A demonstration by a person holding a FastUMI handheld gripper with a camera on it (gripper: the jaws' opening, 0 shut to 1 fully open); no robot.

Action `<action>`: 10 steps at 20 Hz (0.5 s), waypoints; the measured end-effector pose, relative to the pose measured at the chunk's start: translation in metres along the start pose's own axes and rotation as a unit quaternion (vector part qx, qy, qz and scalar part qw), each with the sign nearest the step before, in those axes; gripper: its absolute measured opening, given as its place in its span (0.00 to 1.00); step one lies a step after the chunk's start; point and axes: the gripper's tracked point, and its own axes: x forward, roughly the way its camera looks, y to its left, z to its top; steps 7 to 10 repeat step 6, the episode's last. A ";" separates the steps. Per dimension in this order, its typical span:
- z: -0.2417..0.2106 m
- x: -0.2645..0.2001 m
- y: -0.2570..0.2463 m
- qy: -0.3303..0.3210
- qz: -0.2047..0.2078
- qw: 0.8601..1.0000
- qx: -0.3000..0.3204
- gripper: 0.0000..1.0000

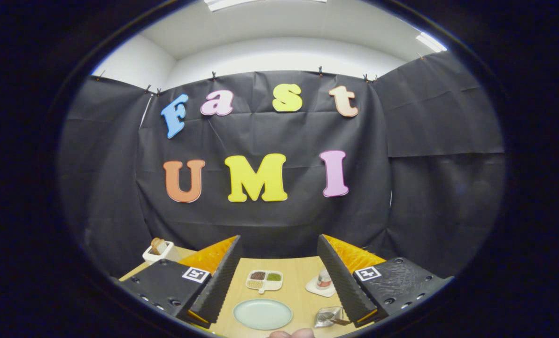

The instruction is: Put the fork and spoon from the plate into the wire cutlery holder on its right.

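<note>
I had the tool [277, 281] held high and level over the table [303, 300], fingers spread wide with nothing between them. A fingertip [291, 334] of the person holding it showed at the near table edge. Just ahead, between the fingers, lay the pale green plate [262, 314]; it looked bare, no fork or spoon visible on it. To its right, beside the right finger, sat the wire cutlery holder [329, 317] with something metallic and a brownish handle in it, too small to tell which piece. I judged the task looked mostly done, tool lifted clear. Beyond the plate sat a divided dish [264, 280] with spices, then a small jar [324, 279] on a white coaster [318, 288]. Far left stood a white container [158, 251] near the booth wall.
</note>
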 end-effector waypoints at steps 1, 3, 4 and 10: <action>-0.002 0.001 0.002 0.004 0.003 1.000 0.002 0.96; -0.002 0.000 0.002 0.006 0.006 1.000 -0.002 0.96; 0.001 -0.001 0.002 0.003 0.007 1.000 -0.005 0.96; 0.007 -0.003 0.002 -0.005 0.009 1.000 -0.007 0.96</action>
